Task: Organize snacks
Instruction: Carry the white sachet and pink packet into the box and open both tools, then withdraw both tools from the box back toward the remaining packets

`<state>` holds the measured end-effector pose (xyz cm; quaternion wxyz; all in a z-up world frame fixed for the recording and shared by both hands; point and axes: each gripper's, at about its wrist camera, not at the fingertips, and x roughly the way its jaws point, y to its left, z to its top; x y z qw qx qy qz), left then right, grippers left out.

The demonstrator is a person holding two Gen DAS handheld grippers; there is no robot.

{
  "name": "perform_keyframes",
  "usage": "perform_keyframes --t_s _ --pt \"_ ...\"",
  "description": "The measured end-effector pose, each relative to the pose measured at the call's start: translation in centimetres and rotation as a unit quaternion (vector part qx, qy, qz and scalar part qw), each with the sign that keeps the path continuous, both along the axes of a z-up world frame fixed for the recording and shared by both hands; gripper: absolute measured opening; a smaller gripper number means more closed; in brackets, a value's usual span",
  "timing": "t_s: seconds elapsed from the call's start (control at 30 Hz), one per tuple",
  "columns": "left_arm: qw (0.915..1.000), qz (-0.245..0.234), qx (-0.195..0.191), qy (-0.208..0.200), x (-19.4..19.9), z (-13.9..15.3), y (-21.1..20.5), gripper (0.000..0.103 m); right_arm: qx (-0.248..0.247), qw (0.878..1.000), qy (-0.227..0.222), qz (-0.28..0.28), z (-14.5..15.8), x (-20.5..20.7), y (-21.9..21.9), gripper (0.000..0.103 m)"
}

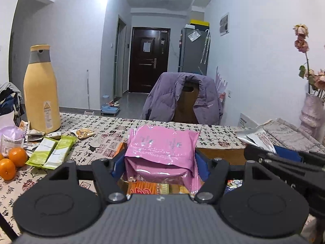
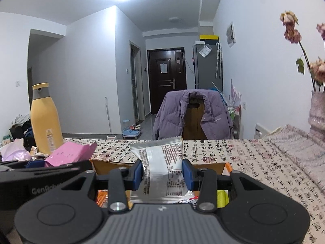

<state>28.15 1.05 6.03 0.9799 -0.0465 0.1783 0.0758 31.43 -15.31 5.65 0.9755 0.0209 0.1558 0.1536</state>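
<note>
Now we grip pink packet (image 1: 162,150) in left gripper (image 1: 159,162), silver packet (image 2: 162,170) in right gripper (image 2: 162,174), both above cardboard box (image 1: 221,154) holding some snacks; green bars (image 1: 51,152), small packets beside them on table (image 1: 101,128) remain.

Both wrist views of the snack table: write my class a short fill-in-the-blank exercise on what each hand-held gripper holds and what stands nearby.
1. The left hand-held gripper clamps a shiny plastic snack packet coloured ____.
2. The right hand-held gripper clamps a ____ foil packet with printed text.
3. The tall yellow bottle has a collar coloured ____.
4. A purple padded jacket hangs over a wooden ____.

Missing words: pink; silver; grey; chair
</note>
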Motion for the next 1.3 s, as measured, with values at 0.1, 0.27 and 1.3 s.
perform_keyframes --t_s 0.1,0.27,1.3 --pt "1.0000 0.001 0.002 0.004 0.8 -1.1 0.1 0.069 0.006 1.000 -0.001 -0.002 -1.2 0.5 0.0 0.040" --pt "0.9998 -0.005 0.007 0.018 1.4 -2.8 -0.1 0.069 0.005 1.000 0.006 0.008 -2.1 0.6 0.0 0.040" --pt "0.9997 0.017 -0.004 -0.019 -0.3 -1.8 1.4 0.103 0.023 0.999 0.015 -0.036 -2.1 0.5 -2.0 0.103"
